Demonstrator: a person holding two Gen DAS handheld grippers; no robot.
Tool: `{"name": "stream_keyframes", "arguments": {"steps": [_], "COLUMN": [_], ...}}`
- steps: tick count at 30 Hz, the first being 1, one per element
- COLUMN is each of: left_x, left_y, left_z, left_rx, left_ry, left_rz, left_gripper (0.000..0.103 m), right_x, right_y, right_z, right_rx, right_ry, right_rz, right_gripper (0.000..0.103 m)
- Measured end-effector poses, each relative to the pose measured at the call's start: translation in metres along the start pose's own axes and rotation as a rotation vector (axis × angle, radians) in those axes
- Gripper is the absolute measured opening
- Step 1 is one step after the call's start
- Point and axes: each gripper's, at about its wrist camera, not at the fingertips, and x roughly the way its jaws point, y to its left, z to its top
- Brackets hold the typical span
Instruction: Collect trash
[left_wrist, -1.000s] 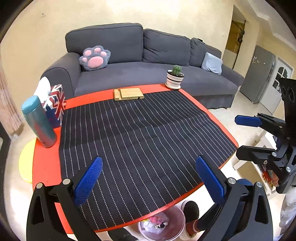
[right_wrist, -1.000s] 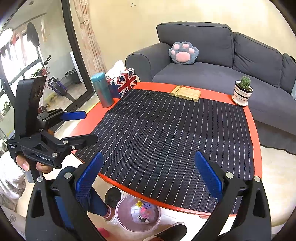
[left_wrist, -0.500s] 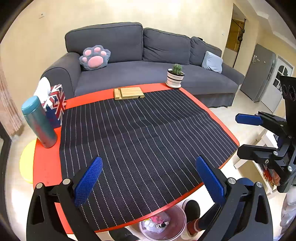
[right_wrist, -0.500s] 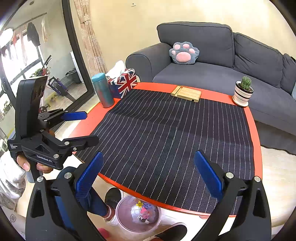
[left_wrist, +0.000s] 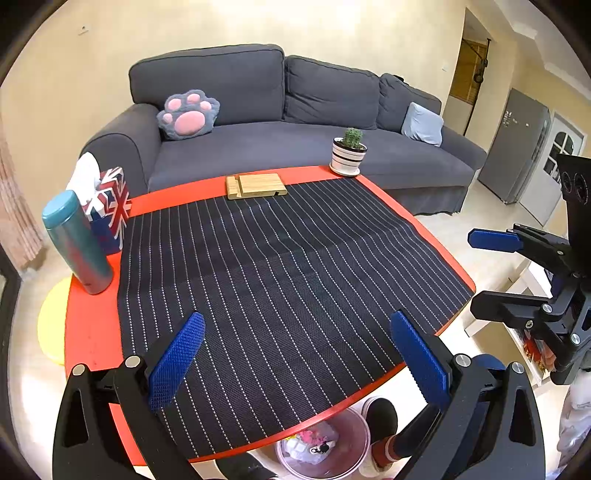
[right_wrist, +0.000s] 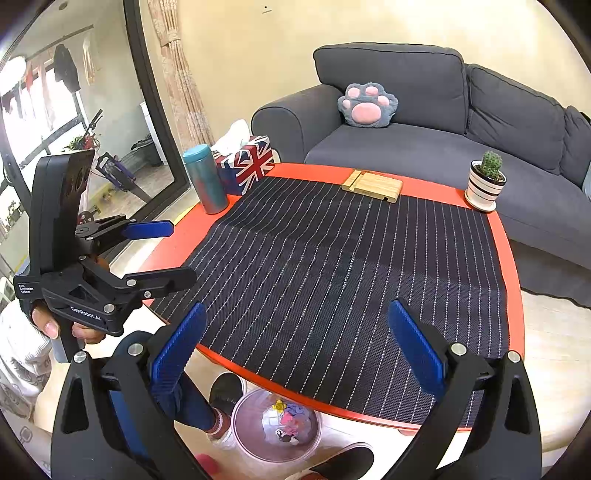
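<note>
Grey sofa (left_wrist: 295, 122) and cream wall sit behind a round red table (left_wrist: 88, 325) covered by a black pinstriped mat (left_wrist: 280, 266). On the table's far side stand a teal tumbler (left_wrist: 75, 243), a Union Jack tissue box (left_wrist: 110, 210), a bamboo stand (left_wrist: 256, 185) and a potted cactus (left_wrist: 349, 155) — none of them reads as rubbish, and no scrap shows on the mat.

What trash can be seen lies in a clear bin (right_wrist: 277, 424) on the floor, tucked under the table's near edge beside the person's shoes; crumpled pink, yellow and blue bits sit inside it. So the collecting looks finished or nearly so, as far as these views reach.

Both claws hover over the near edge of the table and carry nothing. The left gripper (left_wrist: 295, 354) has its blue pads spread wide, with only mat between them. The right gripper (right_wrist: 291, 350) is spread just as wide and equally empty; from the left wrist view it appears side-on at the right edge, well off the table.

The risks from here are small but real. A reach towards the far rim could sweep the tumbler or tip the cactus pot, both standing close to the edge. Lowering a pad onto the mat could snag its weave and drag it — and the bamboo stand rests partly on it. A careless drop towards the bin could strike the tabletop's rim, since the bin is half hidden beneath it.
</note>
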Motion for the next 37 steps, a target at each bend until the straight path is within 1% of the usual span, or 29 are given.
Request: {"name": "stream_keyframes", "arguments": {"steps": [27,31,32,35,37], "left_x": [-0.0002,-0.0002,-0.0001,0.0014,0.0015], "left_y": [-0.0035,-0.0057,-0.0067,-0.0053,-0.0047], "left_z": [0.0021,0.0021,0.0022,0.0024,0.0028], "left_rx": [0.003,0.015,0.02,0.015,0.016], "left_ry": [0.003,-0.004,-0.007,-0.006,-0.006], "left_rz": [-0.014,-0.006,0.01,0.025,0.023], "left_gripper": [0.097,0.097,0.097,0.097,0.097], "right_x": [0.002,0.0019,0.002,0.0023,0.0028], "right_y": [0.0009,0.0008,0.0012,0.0013,0.001], "right_z": [-0.0014,-0.0013,-0.0017,-0.0027,-0.0032], "right_rx": [0.001,0.001,0.002,0.002,0.004], "right_ry": [0.004,0.003,0.003,0.004,0.006], "right_rz": [0.001,0.001,0.001,0.001,0.001], "right_gripper": [0.097,0.097,0.097,0.097,0.097]}}
